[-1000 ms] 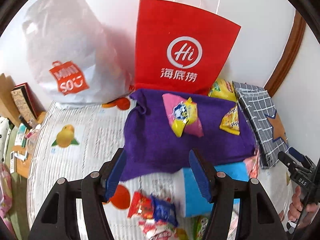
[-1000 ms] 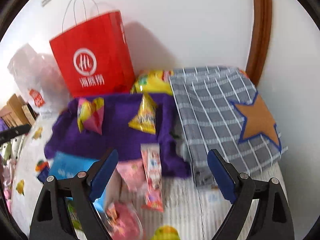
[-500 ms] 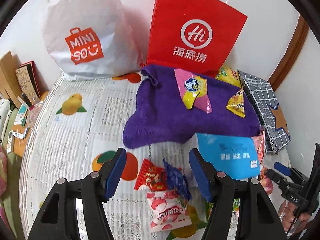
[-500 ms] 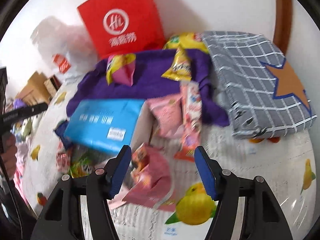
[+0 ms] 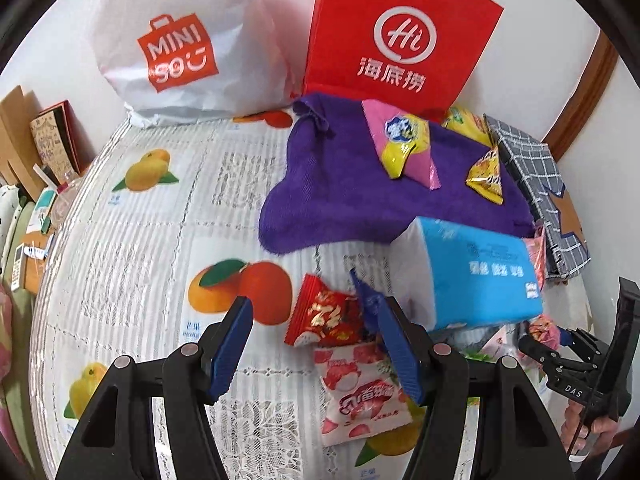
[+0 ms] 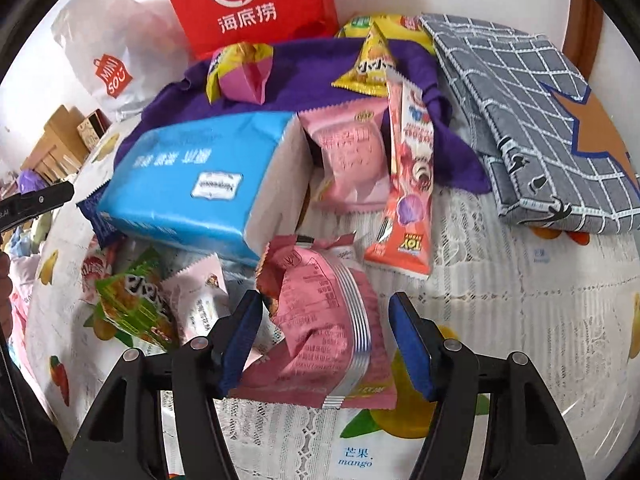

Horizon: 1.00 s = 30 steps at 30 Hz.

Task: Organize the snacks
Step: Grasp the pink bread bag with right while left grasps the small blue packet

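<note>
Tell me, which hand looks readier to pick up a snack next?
Probably the right. Its tool already straddles the pink snack packet, jaws just closing, not yet pressing. The left tool hovers open above the red packet, less squarely lined up.

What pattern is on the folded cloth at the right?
Grey with a white grid and an orange star, on the cloth; clearest in the right wrist view.

Bare tablecloth (image 5: 132, 264) left of the snack heap; blue tissue pack (image 6: 192, 188) mid-pile.

Home: fruit-print tablecloth (image 5: 140, 240), shopping bags (image 5: 400, 40)
</note>
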Available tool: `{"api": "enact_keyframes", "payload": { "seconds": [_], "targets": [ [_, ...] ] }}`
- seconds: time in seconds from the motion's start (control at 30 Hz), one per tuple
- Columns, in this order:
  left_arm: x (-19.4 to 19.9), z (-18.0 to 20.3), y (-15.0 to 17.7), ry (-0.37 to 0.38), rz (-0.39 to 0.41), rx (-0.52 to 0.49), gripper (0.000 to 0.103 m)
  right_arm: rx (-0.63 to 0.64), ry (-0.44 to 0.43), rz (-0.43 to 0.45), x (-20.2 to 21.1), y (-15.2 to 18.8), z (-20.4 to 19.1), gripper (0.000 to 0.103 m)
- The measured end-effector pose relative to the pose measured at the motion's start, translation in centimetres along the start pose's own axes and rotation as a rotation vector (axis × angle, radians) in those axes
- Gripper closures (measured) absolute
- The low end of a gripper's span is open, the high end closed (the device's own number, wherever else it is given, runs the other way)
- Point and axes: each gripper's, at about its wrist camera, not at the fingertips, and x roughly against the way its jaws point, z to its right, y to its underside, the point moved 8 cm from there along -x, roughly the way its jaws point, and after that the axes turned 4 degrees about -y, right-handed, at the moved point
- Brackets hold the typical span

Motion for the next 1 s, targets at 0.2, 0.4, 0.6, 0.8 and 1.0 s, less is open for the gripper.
{"api": "enact_keyframes", "payload": {
  "seconds": [0.2, 0.4, 0.6, 0.8, 1.0],
  "targets": [
    [-0.4, 0.4, 0.9, 0.035, -0.006, -0.017, 0.04, 0.007, 0.024, 0.019, 0.3, 0.5, 0.4, 0.053],
    [0.0, 2.0, 0.6, 0.076, 0.014, -0.053, 0.04, -0.008, 0.021, 0.064, 2.2, 0.2, 1.3, 0.054],
    [-1.7, 3.1, 0.8, 0.056, -0.023, -0.088, 0.042, -0.024, 0.03, 0.085, 3.3, 0.3, 2.1, 0.055],
    [-2.7, 4.2, 1.3, 0.096, -0.049, -0.111, 0.061, -0.043, 0.041, 0.095, 3.8, 0.6, 3.0, 0.055],
    [-3.0, 4.7, 1.5, 0.124, -0.055, -0.111, 0.081, -0.041, 0.043, 0.094, 3.8, 0.8, 2.7, 0.056]
  ]
}}
